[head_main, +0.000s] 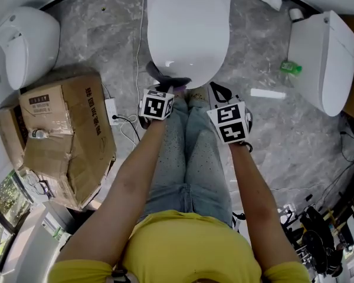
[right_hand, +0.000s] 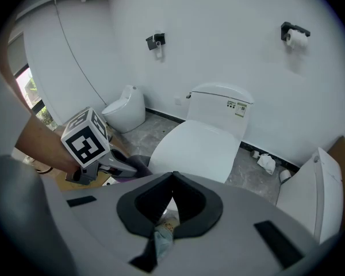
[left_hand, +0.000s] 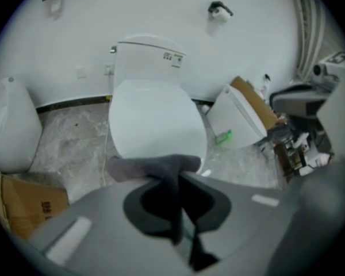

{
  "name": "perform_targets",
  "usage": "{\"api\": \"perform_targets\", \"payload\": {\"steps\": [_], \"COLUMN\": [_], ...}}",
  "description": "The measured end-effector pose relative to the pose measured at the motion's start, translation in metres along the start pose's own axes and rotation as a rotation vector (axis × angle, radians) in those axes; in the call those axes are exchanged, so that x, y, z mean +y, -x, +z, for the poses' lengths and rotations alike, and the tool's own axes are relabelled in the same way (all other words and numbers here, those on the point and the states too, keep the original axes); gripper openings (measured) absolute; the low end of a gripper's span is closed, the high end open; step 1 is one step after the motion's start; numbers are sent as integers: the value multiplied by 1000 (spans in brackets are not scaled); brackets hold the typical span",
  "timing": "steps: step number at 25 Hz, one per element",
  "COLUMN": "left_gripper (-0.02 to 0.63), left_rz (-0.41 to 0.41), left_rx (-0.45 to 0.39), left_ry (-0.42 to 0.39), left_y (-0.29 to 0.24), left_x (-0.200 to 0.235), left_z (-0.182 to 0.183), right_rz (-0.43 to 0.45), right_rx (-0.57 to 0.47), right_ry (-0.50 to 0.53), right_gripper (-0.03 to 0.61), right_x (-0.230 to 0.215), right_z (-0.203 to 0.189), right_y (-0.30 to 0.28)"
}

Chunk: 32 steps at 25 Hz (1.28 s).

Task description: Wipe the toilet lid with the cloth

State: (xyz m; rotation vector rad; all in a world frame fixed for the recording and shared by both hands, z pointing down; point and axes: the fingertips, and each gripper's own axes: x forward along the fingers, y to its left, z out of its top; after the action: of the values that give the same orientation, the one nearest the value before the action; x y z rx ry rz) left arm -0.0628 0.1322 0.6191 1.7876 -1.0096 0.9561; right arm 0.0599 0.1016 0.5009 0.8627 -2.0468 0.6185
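Standing over a white, glossy, closed toilet lid, with both grippers held out at its near end. Clamped shut at the left gripper on a dark grey soft cloth, bunched and drooping past the jaw tips at the lid's front rim. Shown in the left gripper view as a grey fold draped across the tips, with the lid just beyond. Hard to say whether touching the lid or hanging just off it. Closed on nothing at the right gripper, jaws pressed together, off to the right of the lid's front and clear of it.

Judged as little or nothing visibly done. No streaks, damp patches or dirt to be seen anywhere on the lid, so no telling wiped from unwiped. Cloth in hand and brought to the lid, at least. Left to do, as far as can be read: laying the cloth flat on the surface and sweeping from the front rim back toward the white cistern, then out over both sides. Nearby but outside the job: a battered brown cardboard box on the grey marbled floor, well apart from the lid.
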Motion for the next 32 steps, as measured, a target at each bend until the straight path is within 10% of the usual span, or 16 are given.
{"api": "perform_targets", "payload": {"steps": [32], "left_gripper": [17], "left_rz": [-2], "left_rx": [-745], "left_ry": [-137], "left_y": [258], "left_x": [-110], "left_z": [247], "right_rz": [-145], "right_rx": [-443], "right_ry": [57], "right_gripper": [15], "right_x": [-20], "right_z": [199], "right_y": [172]}}
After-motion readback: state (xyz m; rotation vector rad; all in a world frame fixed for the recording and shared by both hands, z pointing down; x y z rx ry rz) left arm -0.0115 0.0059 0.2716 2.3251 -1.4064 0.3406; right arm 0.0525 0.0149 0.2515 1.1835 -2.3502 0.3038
